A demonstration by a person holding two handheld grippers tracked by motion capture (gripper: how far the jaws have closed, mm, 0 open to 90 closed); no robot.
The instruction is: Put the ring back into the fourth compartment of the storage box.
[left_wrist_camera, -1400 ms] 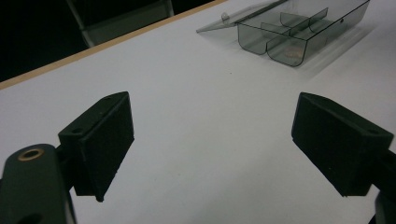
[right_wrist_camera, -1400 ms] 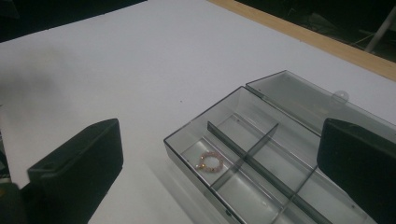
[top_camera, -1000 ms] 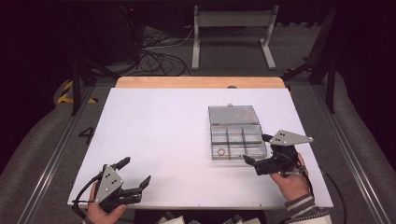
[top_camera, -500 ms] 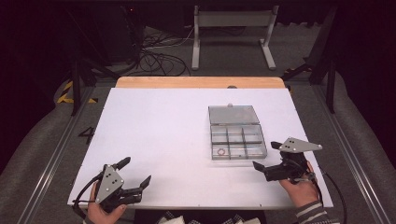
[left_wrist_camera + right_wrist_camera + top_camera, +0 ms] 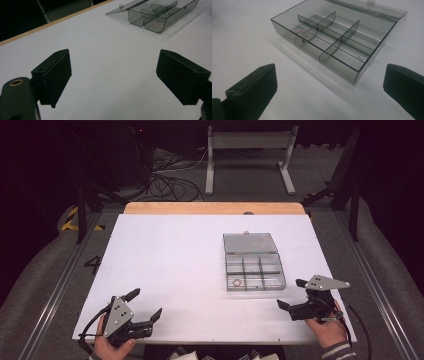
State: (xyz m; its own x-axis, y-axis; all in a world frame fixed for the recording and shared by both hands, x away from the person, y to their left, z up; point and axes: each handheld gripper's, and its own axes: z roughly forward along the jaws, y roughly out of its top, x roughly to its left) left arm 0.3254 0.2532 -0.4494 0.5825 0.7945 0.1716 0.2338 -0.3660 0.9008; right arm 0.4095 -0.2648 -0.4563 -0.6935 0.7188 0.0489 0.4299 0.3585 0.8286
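Observation:
A clear grey compartment box (image 5: 254,271) lies open on the white table (image 5: 175,260), its lid (image 5: 250,242) folded flat behind it. A small reddish ring (image 5: 236,282) rests in the box's near-left compartment. My right gripper (image 5: 295,296) is open just right of and below the box, nothing between its jaws; its own view shows the box (image 5: 334,42) and the ring (image 5: 299,31) ahead. My left gripper (image 5: 146,305) is open near the table's front left corner, empty, with the box (image 5: 157,12) far off to its upper right.
A wooden strip (image 5: 215,208) edges the table's far side. A metal stand (image 5: 249,155) and loose cables (image 5: 165,180) sit on the floor beyond. Rails run along both sides of the table.
My right gripper has drawn back from the box toward the table's front right, away from the box's near-right corner. The left gripper has stayed put.

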